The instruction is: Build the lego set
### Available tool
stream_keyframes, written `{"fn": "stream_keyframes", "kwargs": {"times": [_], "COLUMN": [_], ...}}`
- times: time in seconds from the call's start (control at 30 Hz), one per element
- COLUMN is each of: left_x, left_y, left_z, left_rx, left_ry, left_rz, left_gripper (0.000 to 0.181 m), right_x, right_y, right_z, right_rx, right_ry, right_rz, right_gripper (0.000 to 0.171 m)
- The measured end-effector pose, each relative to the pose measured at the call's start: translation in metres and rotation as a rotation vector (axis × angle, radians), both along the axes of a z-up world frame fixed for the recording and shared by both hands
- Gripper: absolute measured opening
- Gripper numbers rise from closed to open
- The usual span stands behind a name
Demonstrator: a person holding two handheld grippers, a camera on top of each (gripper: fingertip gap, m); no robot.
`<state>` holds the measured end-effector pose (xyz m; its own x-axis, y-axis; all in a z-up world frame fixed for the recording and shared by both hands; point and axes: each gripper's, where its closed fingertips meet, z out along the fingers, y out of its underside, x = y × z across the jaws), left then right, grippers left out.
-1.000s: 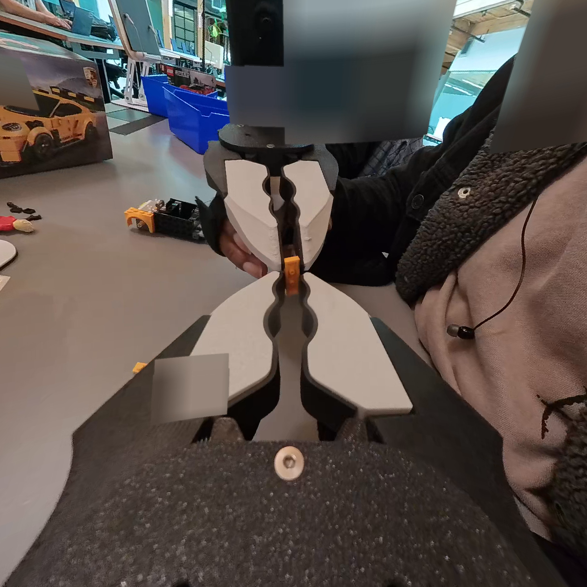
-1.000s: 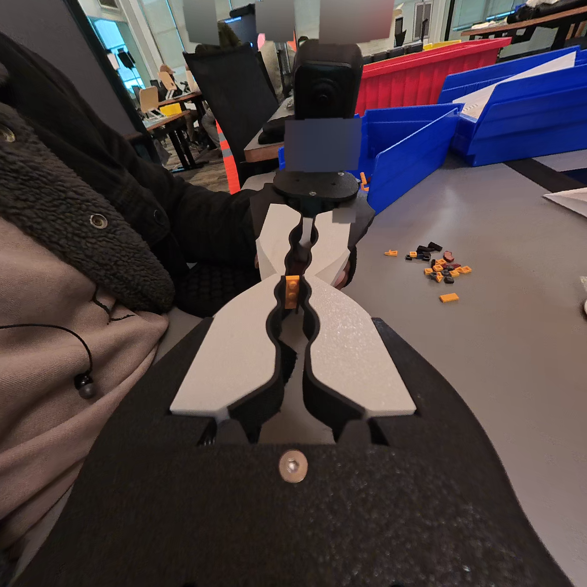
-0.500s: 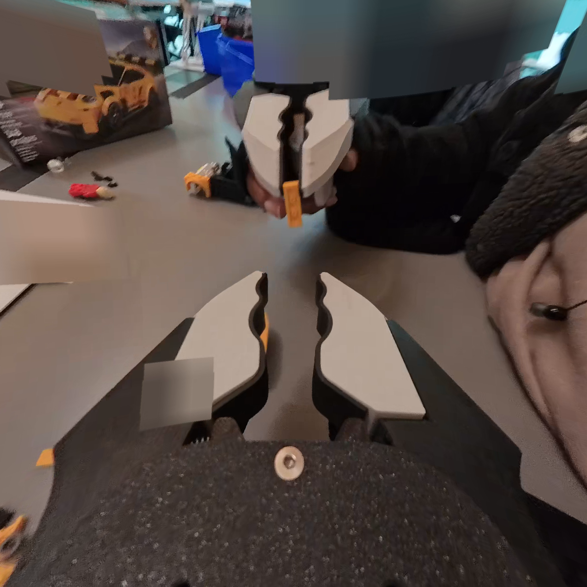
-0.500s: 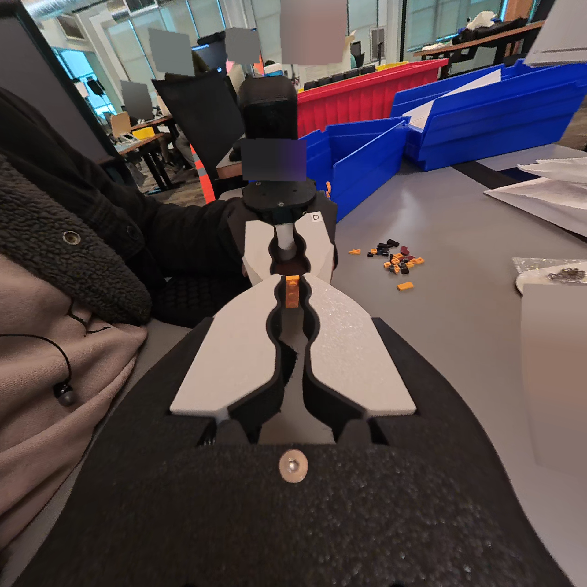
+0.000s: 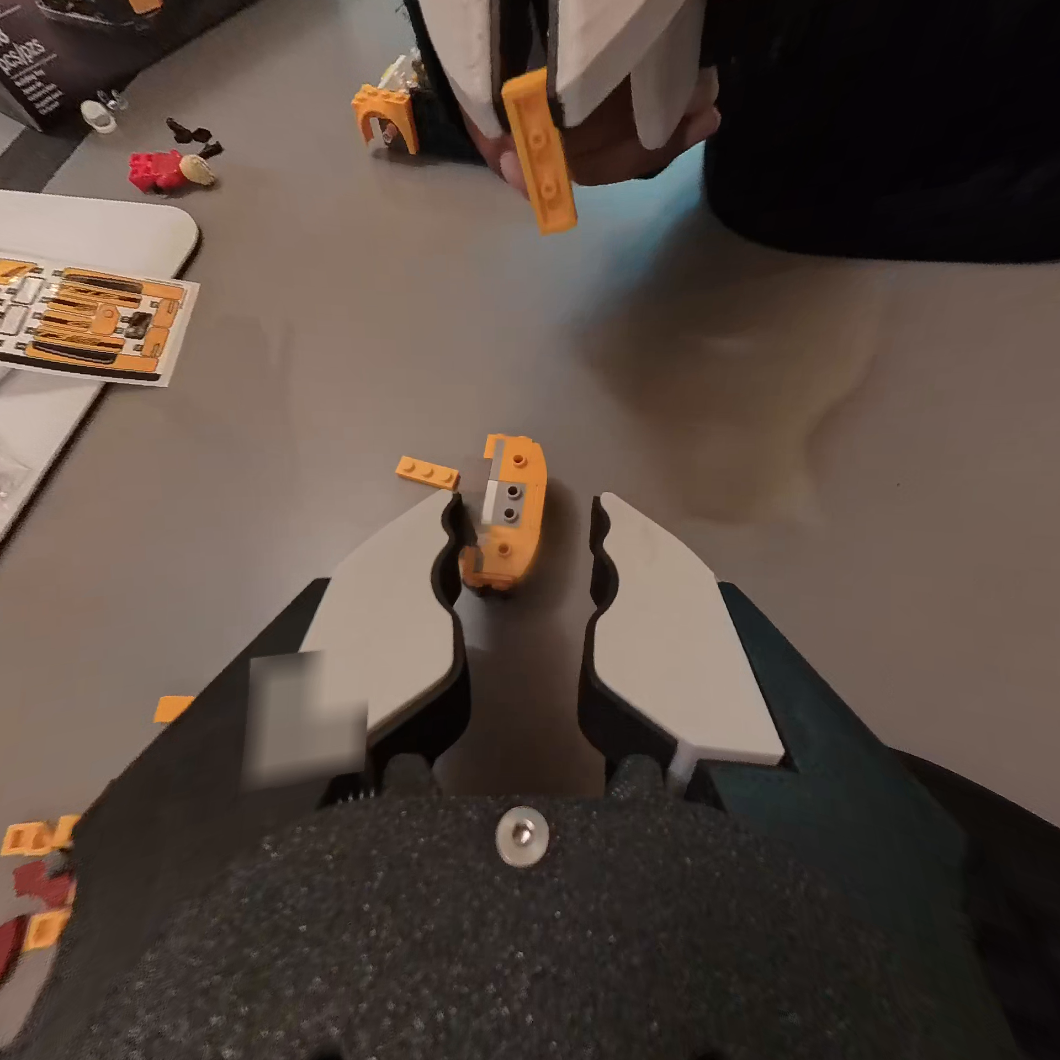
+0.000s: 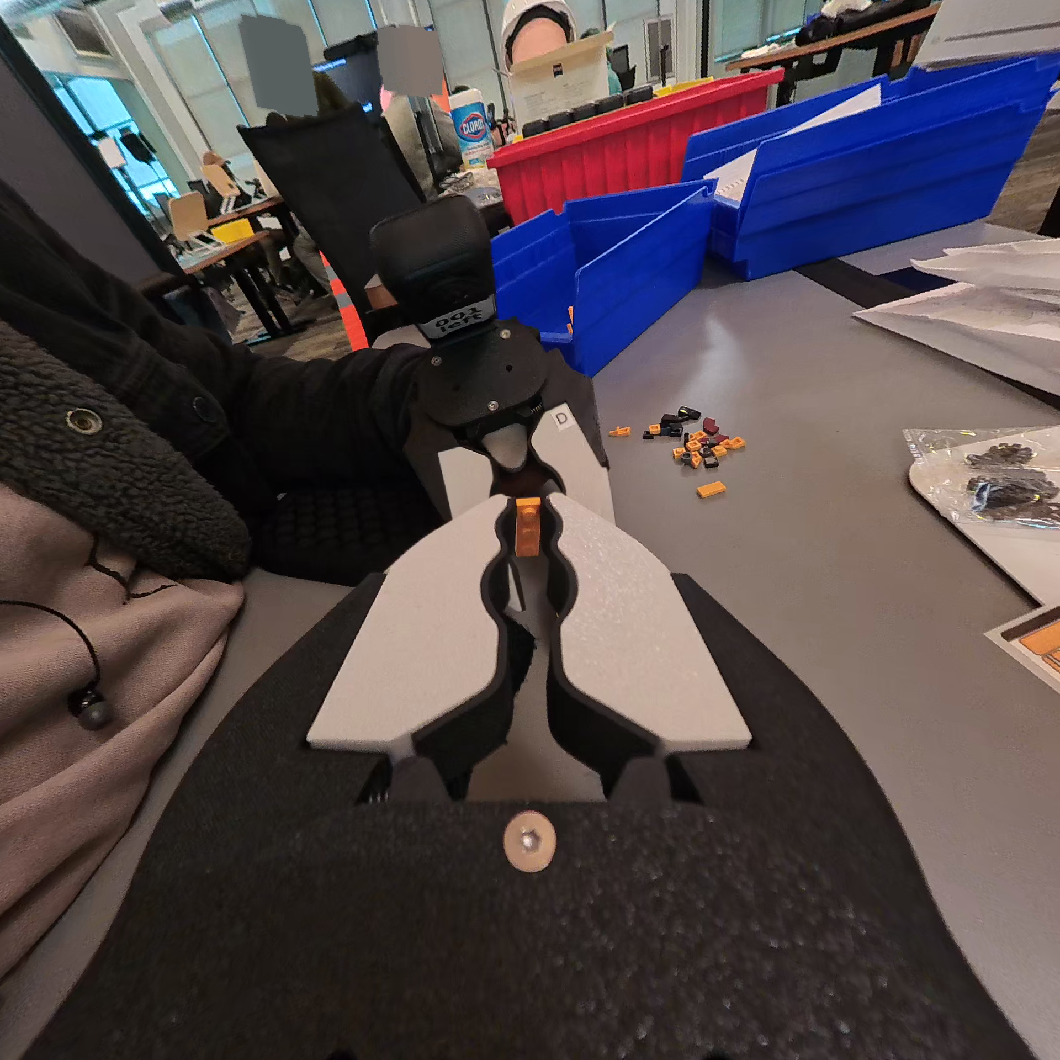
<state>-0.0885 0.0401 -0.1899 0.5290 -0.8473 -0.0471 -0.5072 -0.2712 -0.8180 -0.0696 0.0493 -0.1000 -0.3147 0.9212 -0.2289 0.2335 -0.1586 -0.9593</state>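
Right gripper point(image 6: 527, 505) pinched shut on one orange plate point(image 6: 527, 526), long axis running along the fingers, far end poking out past the tips; seen from the left wrist, same plate point(image 5: 542, 155) hanging tilted above the table point(image 5: 745, 401), well beyond the orange sub-assembly point(image 5: 507, 513); left gripper point(image 5: 525, 502) spread wide, holding nothing; sub-assembly lying between its tips, closer to the left finger, long axis pointing away along the fingers; one small three-stud orange plate point(image 5: 427, 472) just left of the sub-assembly's far end.
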Motion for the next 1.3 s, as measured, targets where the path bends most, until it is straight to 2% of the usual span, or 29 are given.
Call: {"fn": "stream_keyframes", "kwargs": {"times": [0.13, 0.4, 0.5, 0.63, 0.7, 0.87, 0.97, 1.3], "left_x": [-0.004, -0.005, -0.004, -0.005, -0.002, 0.003, 0.005, 0.008], "left_y": [0.004, 0.006, 0.005, 0.004, 0.003, -0.003, -0.008, -0.011], "left_z": [0.003, -0.012, -0.016, -0.014, -0.006, 0.040, 0.056, 0.055], "left_rx": [0.043, 0.029, 0.026, 0.025, 0.033, 0.069, 0.079, 0.041], "left_ry": [0.028, 0.099, 0.122, 0.123, 0.053, -0.269, -0.384, -0.396], "left_rz": [0.022, 0.033, 0.030, 0.021, 0.003, -0.051, -0.088, -0.102], "left_gripper": [0.040, 0.042, 0.032, 0.032, 0.032, 0.032, 0.032, 0.032], "right_x": [0.000, -0.001, -0.001, -0.001, 0.000, 0.003, 0.003, 0.001], "right_y": [0.000, -0.002, -0.003, -0.001, 0.002, 0.008, 0.006, -0.007], "right_z": [-0.001, -0.004, -0.005, -0.005, -0.005, 0.000, -0.002, -0.018], "right_rx": [-0.001, -0.006, -0.006, -0.004, 0.000, 0.007, 0.025, 0.052], "right_ry": [-0.002, -0.015, -0.020, -0.020, -0.021, -0.011, -0.025, -0.103], "right_rz": [0.003, 0.015, 0.018, 0.010, -0.003, -0.027, -0.021, 0.038], "right_gripper": [0.008, 0.008, 0.008, 0.008, 0.008, 0.008, 0.008, 0.008]}}
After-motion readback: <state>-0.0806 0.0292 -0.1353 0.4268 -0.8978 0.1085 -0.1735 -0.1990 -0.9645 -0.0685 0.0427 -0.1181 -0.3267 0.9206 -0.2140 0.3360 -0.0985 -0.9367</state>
